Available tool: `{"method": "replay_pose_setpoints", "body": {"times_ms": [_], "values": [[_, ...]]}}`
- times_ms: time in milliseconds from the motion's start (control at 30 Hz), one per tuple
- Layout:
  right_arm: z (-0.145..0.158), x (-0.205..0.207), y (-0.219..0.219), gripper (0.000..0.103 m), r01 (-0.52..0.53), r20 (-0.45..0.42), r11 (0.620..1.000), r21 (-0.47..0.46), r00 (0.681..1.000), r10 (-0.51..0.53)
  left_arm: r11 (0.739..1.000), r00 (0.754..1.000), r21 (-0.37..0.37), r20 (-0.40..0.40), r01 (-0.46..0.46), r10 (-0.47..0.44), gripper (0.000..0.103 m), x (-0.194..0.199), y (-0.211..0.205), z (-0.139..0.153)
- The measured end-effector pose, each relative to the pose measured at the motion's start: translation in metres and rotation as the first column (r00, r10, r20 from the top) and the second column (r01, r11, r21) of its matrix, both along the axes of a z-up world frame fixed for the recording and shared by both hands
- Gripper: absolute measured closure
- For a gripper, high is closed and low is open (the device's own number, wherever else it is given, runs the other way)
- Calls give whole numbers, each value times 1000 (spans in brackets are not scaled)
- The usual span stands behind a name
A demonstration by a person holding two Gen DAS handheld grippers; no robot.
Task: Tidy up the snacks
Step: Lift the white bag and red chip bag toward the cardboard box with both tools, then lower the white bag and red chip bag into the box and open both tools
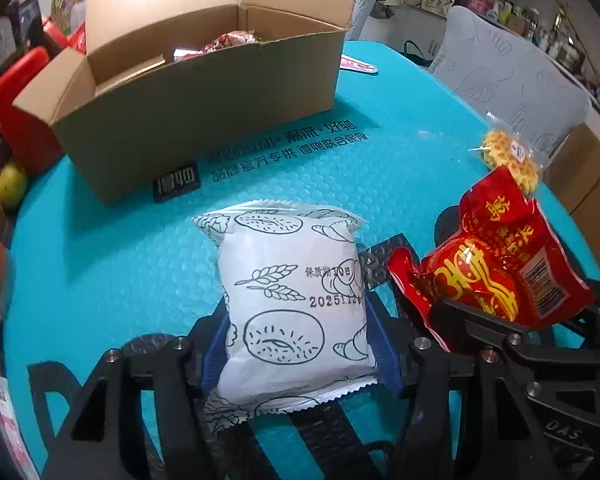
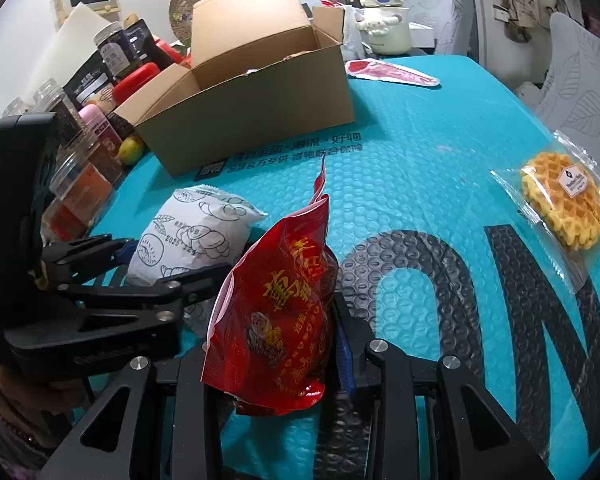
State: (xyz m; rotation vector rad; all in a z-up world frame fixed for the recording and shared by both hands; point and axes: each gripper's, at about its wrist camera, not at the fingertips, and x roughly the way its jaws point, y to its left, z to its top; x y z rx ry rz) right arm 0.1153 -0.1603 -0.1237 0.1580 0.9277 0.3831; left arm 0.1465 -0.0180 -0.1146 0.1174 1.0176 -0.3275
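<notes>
A: Status on the grippers?

B: left gripper is clamped on the white bread packet, blue pads pressing both sides, jaws partway apart at the packet's width. Packet is in the near centre of the left wrist view, printed with wheat and bun drawings, sticking out past the fingertips over the mat.

A: Right one?

B: right gripper is pinched on the red snack bag. Jaws narrow, bag crumpled and standing upright between them, gold lettering on it. It sits just right of the white packet, the two grippers side by side and close.

A: What are they over?

B: Teal bubble-wrap mat with big dark letters, covering the table.

A: Anything loose on the mat?

B: Waffle in clear wrapper, lying flat at the right, well apart from both grippers. Further back, a flat pink-red packet lies just right of the box's far end.

A: And the box?

B: cardboard box, far left on the mat, flaps open and standing up. The left wrist view shows some red-wrapped snacks already inside. Can't tell what else is in there.

A: Behind that?

B: Clutter off the left edge: jars, a red container, a yellow-green fruit. A cream kettle beyond the box.
</notes>
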Motion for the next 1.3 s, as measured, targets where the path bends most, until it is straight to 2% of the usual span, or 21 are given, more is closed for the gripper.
{"method": "replay_pose_setpoints", "body": {"times_ms": [67, 200, 367, 467, 567, 667, 767, 1000, 1167, 1300], "values": [[1, 1, 1, 69, -4, -3, 1000, -8, 1000, 4, 1000, 1000, -12, 14, -3, 3, 49, -1, 1, 3], [7, 3, 2, 69, -22, 13, 1000, -4, 1000, 22, 1000, 1000, -25, 26, -7, 7, 50, -3, 5, 11], [19, 9, 1, 69, -42, 29, 998, 42, 999, 40, 997, 1000, -79, 13, -21, 22, 50, -1, 14, 25], [32, 11, 5, 69, -54, 74, 998, 26, 996, 52, 996, 999, -79, 44, -29, 33, 50, 1, 20, 39], [48, 15, 10, 69, -74, 111, 997, 24, 991, 71, 992, 997, -120, 63, -29, 37, 50, 5, 29, 57], [67, 19, 17, 69, -106, 140, 994, 37, 985, 100, 993, 993, -117, 109, -33, 46, 50, 9, 35, 76], [83, 25, 25, 69, -128, 168, 991, 26, 978, 121, 989, 991, -147, 130, -24, 44, 50, 16, 42, 94], [118, 47, 40, 69, -194, 246, 981, 4, 951, 187, 991, 964, -124, 255, -41, 72, 50, 28, 58, 146], [145, 63, 47, 69, -237, 307, 971, -12, 924, 229, 992, 935, -110, 343, -58, 93, 50, 46, 63, 178], [161, 81, 53, 69, -254, 350, 967, -29, 904, 248, 990, 919, -126, 380, -64, 108, 50, 62, 66, 190]]}}
